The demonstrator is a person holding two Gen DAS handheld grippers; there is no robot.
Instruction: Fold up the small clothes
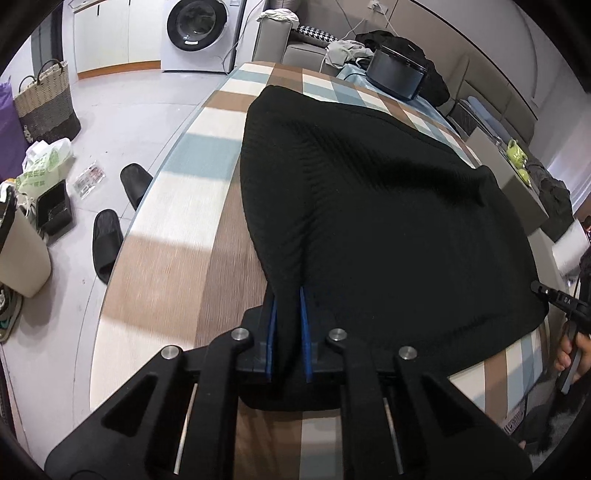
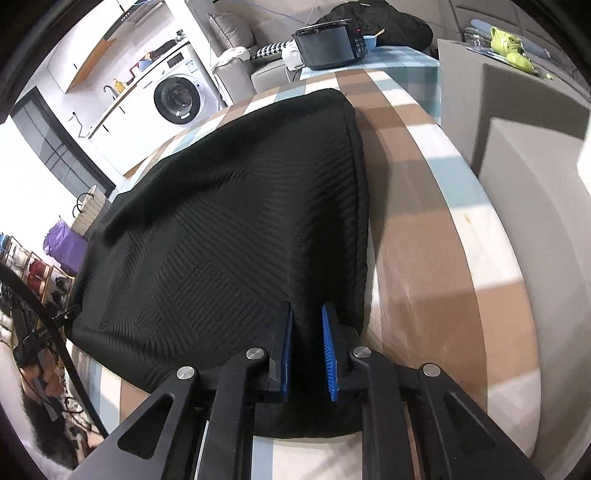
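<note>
A black knitted garment (image 1: 369, 206) lies spread on the checked table (image 1: 177, 266). My left gripper (image 1: 288, 295) is shut on its near left corner, cloth bunched between the blue pads (image 1: 272, 332). In the right wrist view the same garment (image 2: 229, 240) fills the middle, and my right gripper (image 2: 307, 314) is shut on its near right corner between blue pads (image 2: 328, 354). Both held corners are lifted slightly off the table (image 2: 436, 258). The right gripper's tip also shows at the right edge of the left wrist view (image 1: 554, 295).
A black cooker (image 1: 397, 72) and dark clothes stand at the table's far end. A grey box (image 2: 517, 122) sits to the right of the table. On the floor to the left are slippers (image 1: 107, 240), a basket (image 1: 46, 101) and a washing machine (image 1: 197, 33).
</note>
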